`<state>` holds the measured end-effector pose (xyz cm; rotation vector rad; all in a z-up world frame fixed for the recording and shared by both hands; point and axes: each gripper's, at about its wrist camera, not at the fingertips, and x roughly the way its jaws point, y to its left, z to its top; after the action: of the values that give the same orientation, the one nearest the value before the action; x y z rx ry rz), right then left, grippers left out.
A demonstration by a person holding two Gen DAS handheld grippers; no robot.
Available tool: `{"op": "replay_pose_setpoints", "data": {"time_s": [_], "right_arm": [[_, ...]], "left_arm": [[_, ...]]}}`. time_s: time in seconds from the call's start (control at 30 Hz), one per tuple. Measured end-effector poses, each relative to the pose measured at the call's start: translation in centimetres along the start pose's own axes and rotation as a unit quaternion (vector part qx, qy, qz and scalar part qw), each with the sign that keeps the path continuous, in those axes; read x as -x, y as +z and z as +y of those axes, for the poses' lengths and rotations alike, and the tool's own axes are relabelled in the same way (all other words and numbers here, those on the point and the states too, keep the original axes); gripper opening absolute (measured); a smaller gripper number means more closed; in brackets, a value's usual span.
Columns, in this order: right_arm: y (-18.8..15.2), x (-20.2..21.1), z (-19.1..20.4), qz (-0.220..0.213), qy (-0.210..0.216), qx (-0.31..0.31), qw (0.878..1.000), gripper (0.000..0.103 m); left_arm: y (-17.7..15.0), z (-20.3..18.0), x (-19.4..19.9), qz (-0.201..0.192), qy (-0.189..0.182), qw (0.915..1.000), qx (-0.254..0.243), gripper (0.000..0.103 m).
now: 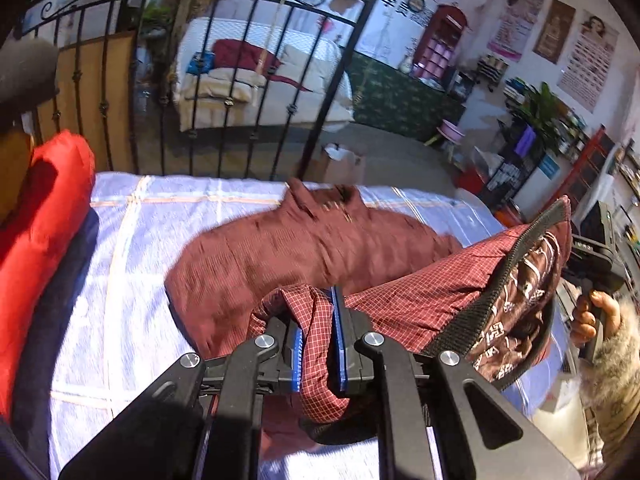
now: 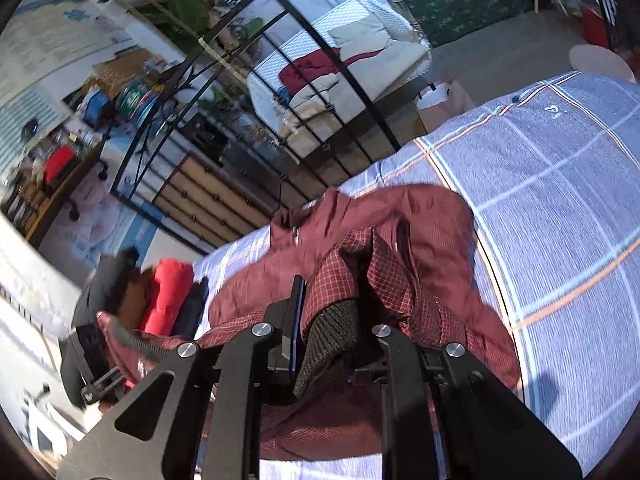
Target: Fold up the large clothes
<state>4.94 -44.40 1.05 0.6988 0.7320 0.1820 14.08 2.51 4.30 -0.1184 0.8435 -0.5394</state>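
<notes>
A dark red jacket (image 1: 304,240) with a checked lining lies across the blue plaid bedsheet (image 1: 160,216), its collar toward the bed frame. My left gripper (image 1: 318,320) is shut on a fold of the checked lining at the hem, lifted off the bed. The black ribbed hem band (image 1: 504,276) stretches right toward the other gripper, held by a hand (image 1: 588,316). In the right wrist view my right gripper (image 2: 332,312) is shut on the jacket's hem (image 2: 332,336), ribbed band and lining between its fingers. The jacket (image 2: 400,216) hangs from it down to the bedsheet (image 2: 560,200).
A black iron bed frame (image 1: 224,92) stands behind the bed. Folded red, navy and brown clothes (image 1: 48,208) are stacked at the left side of the bed (image 2: 168,296). Beyond are a white sofa (image 1: 260,76), a cardboard box (image 1: 340,160) and shelves (image 1: 520,152).
</notes>
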Motion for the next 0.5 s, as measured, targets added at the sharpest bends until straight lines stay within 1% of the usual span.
{"op": "replay_pose_setpoints", "data": {"time_s": [0.03, 0.1, 0.17, 0.2, 0.23, 0.3, 0.37, 0.43, 0.47, 0.5], "right_arm": [[1.2, -0.9, 0.0, -0.003, -0.002, -0.002, 1.0, 0.017], [3.5, -2.8, 0.1, -0.008, -0.015, -0.004, 1.0, 0.017], [5.7, -4.7, -0.7, -0.014, -0.014, -0.03, 0.999, 0.017], [6.2, -5.4, -1.1, -0.016, -0.013, -0.041, 0.999, 0.017], [7.1, -6.4, -1.7, -0.018, -0.013, -0.057, 0.998, 0.017], [8.4, -8.6, -2.7, -0.013, -0.012, -0.079, 0.997, 0.017], [9.3, -10.7, -2.9, -0.006, -0.032, -0.072, 0.997, 0.017], [9.8, -13.2, -3.2, 0.006, -0.054, -0.06, 0.997, 0.017], [9.9, -13.9, -3.6, 0.008, -0.061, -0.068, 0.996, 0.019], [9.7, -14.8, -4.2, 0.007, -0.064, -0.087, 0.994, 0.024]], "left_arm": [[0.8, 0.4, -0.4, -0.003, 0.003, 1.0, 0.005, 0.012], [2.8, 1.7, -1.9, -0.008, 0.021, 0.9995, 0.022, 0.012], [3.8, 2.8, -3.5, -0.008, 0.043, 0.9985, 0.031, 0.012], [4.3, 3.6, -4.4, -0.004, 0.052, 0.9978, 0.04, 0.012], [4.6, 4.3, -5.3, 0.002, 0.054, 0.9972, 0.051, 0.012], [4.8, 5.2, -6.8, 0.012, 0.061, 0.9959, 0.065, 0.012], [4.6, 5.8, -8.4, 0.025, 0.076, 0.9944, 0.069, 0.012], [4.3, 6.4, -10.0, 0.04, 0.087, 0.9924, 0.077, 0.015], [4.3, 6.8, -10.6, 0.043, 0.085, 0.9918, 0.086, 0.015], [4.2, 7.3, -11.1, 0.046, 0.078, 0.9913, 0.096, 0.016]]}}
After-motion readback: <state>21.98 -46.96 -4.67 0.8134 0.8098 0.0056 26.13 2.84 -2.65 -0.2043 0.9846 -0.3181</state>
